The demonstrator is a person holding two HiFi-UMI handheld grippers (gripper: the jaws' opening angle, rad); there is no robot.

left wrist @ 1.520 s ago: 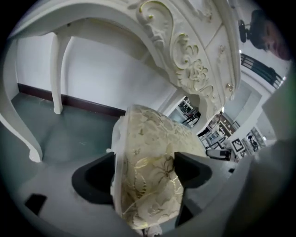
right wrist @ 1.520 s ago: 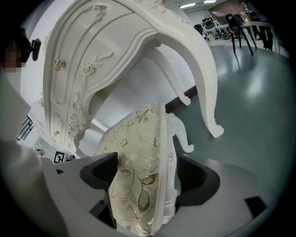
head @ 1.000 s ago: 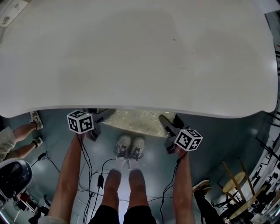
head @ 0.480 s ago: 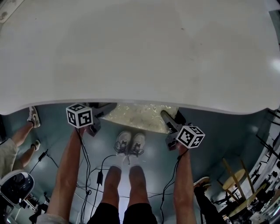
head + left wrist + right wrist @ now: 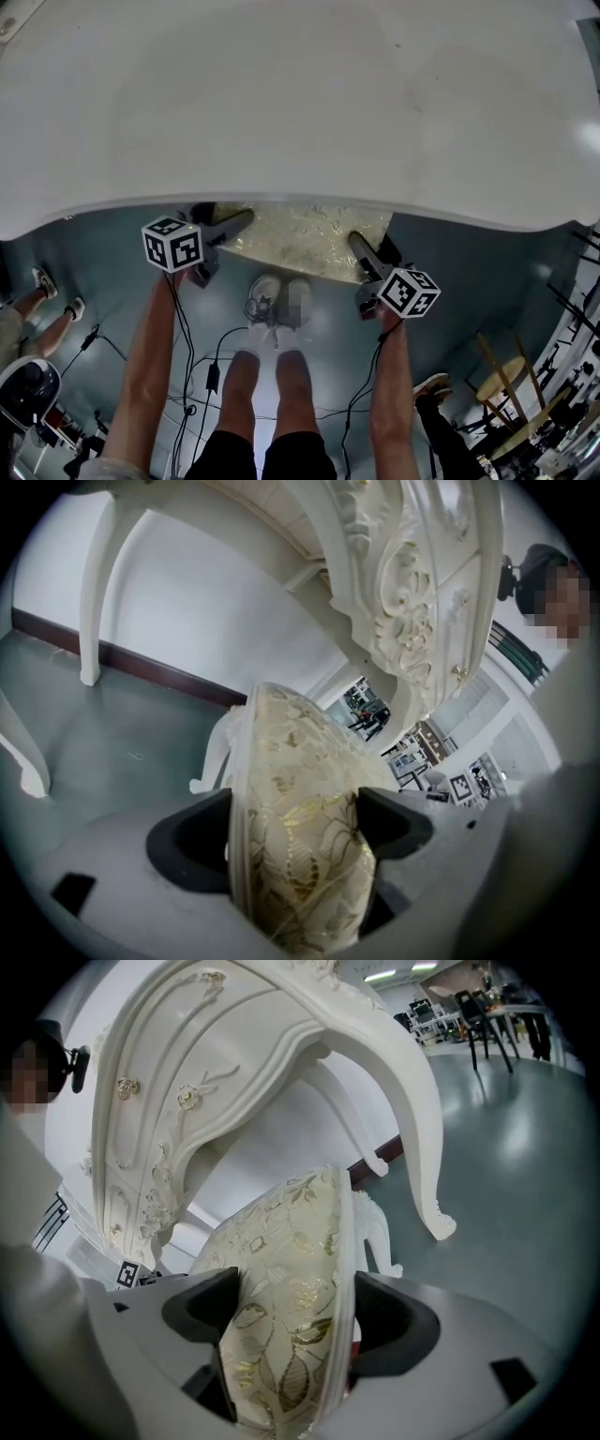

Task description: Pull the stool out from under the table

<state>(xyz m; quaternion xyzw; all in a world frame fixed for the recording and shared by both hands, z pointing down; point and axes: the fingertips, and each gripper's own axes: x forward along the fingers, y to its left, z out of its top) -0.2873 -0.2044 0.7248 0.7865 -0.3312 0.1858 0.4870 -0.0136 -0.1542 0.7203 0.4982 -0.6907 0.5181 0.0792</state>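
The stool [image 5: 300,239] has a cream seat with gold leaf pattern; in the head view about half of it pokes out from under the white table [image 5: 300,103]. My left gripper [image 5: 217,232] is shut on the seat's left edge, and my right gripper [image 5: 364,251] is shut on its right edge. In the left gripper view the cushion [image 5: 295,827] fills the gap between the dark jaws of the left gripper [image 5: 292,832]. The right gripper view shows the seat [image 5: 286,1316] clamped the same way in the right gripper [image 5: 289,1314], with a white carved stool leg [image 5: 377,1232] behind.
The table's carved white apron [image 5: 412,611] hangs just above the stool, and a curved table leg [image 5: 412,1138] stands to the right. My feet [image 5: 278,305] are right behind the seat, with cables [image 5: 202,375] on the grey floor. Another person's feet [image 5: 42,291] are at the left; wooden stools [image 5: 506,394] at lower right.
The stool has slid out toward me with both grippers holding it; more of the patterned seat now shows past the table edge. The person's feet at left have shifted away.
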